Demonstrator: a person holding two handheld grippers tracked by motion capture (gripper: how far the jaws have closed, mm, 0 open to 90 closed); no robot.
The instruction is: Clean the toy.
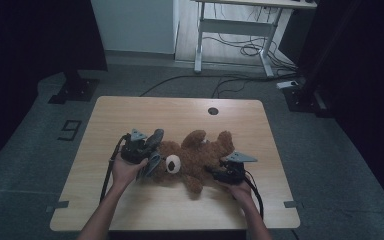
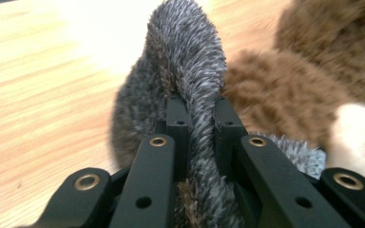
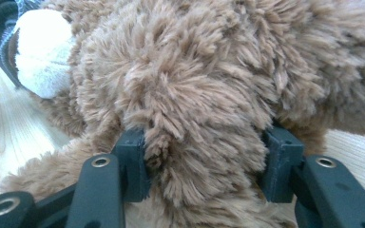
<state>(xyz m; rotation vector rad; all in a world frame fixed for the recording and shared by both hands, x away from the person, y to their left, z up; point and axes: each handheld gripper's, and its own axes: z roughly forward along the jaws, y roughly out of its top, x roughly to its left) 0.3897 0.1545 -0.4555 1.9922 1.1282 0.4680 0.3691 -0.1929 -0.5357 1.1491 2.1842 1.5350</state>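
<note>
The bench (image 1: 130, 210), a pale wooden top, occupied the centre of the high view, with a grey floor (image 1: 25, 150) around it and a white desk frame (image 1: 235, 30) at the upper middle of the frame.

A brown plush bear (image 1: 195, 157) lay flat on the bench at the centre of the frame. Its white muzzle (image 1: 173, 163) faced upward, towards the left of its body. A grey furry piece (image 1: 154, 147), which may be a hat or hood, sat at the bear's head end, centre left; its exact nature could not be settled.

The left claw (image 1: 147, 150) was closed on that grey furry piece. In the left gripper view the fur (image 2: 195, 95) was pinched narrow between the two black jaws. The right claw (image 1: 219, 172) was gripping the bear at centre right; in the right gripper view brown plush (image 3: 199, 156) bulged between jaws standing partly apart.

Risks noted, by judgement:
- The left claw held fur and thin fabric. A sideways pull could let the pile slide out of the pinch.
- The right claw held soft stuffing, which compresses, so the bear could creep or rotate under load.
- Opposed pulling could strain a seam, if the grey piece is sewn to the head.
- A cable (image 1: 107, 175) trailed over the bench at lower left and might snag.
</note>
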